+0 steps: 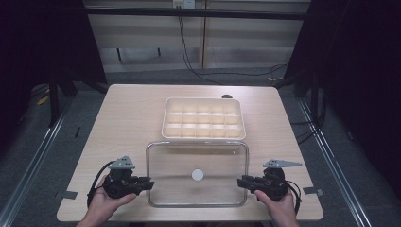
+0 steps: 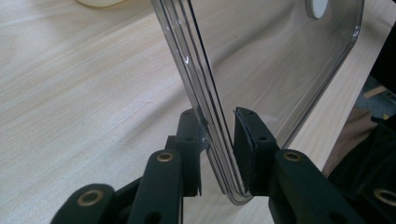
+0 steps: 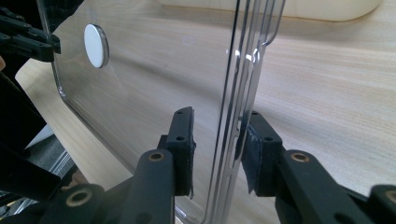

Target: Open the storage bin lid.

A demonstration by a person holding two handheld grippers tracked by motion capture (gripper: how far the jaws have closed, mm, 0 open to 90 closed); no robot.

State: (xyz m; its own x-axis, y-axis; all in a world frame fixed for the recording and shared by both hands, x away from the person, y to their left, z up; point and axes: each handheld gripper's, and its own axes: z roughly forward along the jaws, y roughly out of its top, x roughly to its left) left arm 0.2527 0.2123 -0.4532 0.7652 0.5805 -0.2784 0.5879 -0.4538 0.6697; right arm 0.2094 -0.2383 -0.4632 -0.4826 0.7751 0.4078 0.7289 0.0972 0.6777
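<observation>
The clear lid [image 1: 197, 174] lies on the bench [image 1: 127, 113] just in front of the cream compartment tray [image 1: 203, 118], which stands uncovered. The left claw [image 1: 147, 183] and right claw [image 1: 242, 182] each straddle a side rim, jaws narrow with a slight gap showing at the pads. Judging by this, lifting and seating the lid remain.

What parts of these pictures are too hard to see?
- High view: whether the compartment tray holds anything; too small and washed out.
- High view: what the small dark thing behind the tray is; the tray hides most of it.
- Left gripper view: the clear lid's white knob, cut by the top edge.
</observation>
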